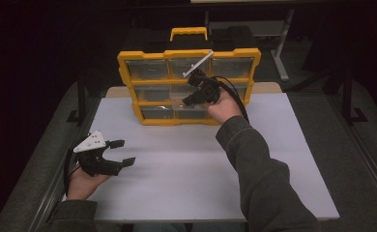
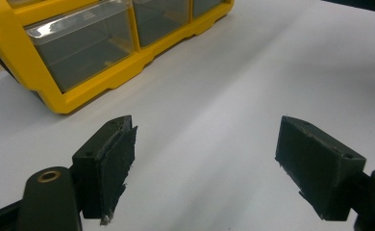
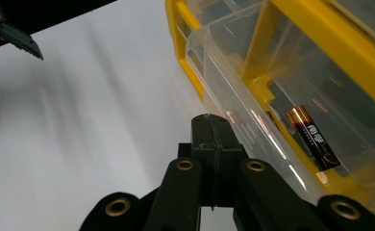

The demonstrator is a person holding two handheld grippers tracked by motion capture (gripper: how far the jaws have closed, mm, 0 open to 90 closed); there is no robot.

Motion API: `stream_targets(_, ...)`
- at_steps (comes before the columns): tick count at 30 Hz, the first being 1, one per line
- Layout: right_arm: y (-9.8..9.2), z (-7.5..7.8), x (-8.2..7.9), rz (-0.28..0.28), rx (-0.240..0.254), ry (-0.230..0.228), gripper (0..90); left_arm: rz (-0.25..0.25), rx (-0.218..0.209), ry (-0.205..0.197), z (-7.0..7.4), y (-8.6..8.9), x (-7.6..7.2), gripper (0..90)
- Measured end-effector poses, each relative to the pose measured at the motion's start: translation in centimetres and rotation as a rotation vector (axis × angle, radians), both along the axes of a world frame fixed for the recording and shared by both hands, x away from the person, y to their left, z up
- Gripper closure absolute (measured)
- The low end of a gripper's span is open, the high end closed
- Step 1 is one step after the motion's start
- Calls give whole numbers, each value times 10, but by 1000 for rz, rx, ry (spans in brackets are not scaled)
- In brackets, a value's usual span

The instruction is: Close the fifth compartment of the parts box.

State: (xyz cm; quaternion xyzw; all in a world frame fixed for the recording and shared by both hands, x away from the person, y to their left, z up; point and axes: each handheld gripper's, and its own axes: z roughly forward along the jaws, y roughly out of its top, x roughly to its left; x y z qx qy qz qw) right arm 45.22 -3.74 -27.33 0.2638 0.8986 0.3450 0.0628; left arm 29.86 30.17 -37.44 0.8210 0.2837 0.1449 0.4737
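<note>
While the yellow plastic organiser (image 1: pixel 189 87) stands upright at the upper centre of the high view, its grid of clear, glossy drawers faces the person across the matte white table (image 1: pixel 186 174); a yellow handle tops its boxy frame. The right gripper (image 1: pixel 189 100), held by the hand in the dark green sleeve (image 1: pixel 259 164), sits at the centre of the high view against the middle column of the frame; in the right gripper view its two black, blocky jaws are pressed flat together with nothing between them, and their tip lies against the rim of a clear drawer (image 3: pixel 253 96) that juts out of the frame at the upper right. Inside that thin-walled, see-through drawer lies a cylindrical battery (image 3: pixel 313 139), black with a coppery metallic end, at the right of the right gripper view. The left gripper (image 1: pixel 123 152) rests at the lower left of the high view, well apart from the organiser, with a grey three-cornered plate on top; in the left gripper view its jaws stand spread wide over bare table, their dark pads rough-edged and slightly frayed, holding nothing.
</note>
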Motion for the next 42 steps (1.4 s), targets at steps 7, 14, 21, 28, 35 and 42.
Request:
stream_targets(7,0,-2,6,-18,1,-9,894,-6,12,-2,0,1,0,208)
stream_targets(14,-2,-3,10,-42,4,-15,894,-6,15,-1,0,1,0,208)
stream_targets(21,-3,-4,15,-57,6,-33,895,-6,11,-1,0,1,0,208)
stream_targets(28,-3,-5,16,-91,9,-38,895,-6,11,-2,1,1,0,208)
stream_targets(35,-4,-5,18,-110,10,-51,895,-7,14,-2,1,2,0,208)
stream_targets(42,-6,-6,20,-132,16,-61,895,-7,15,-2,1,2,0,208)
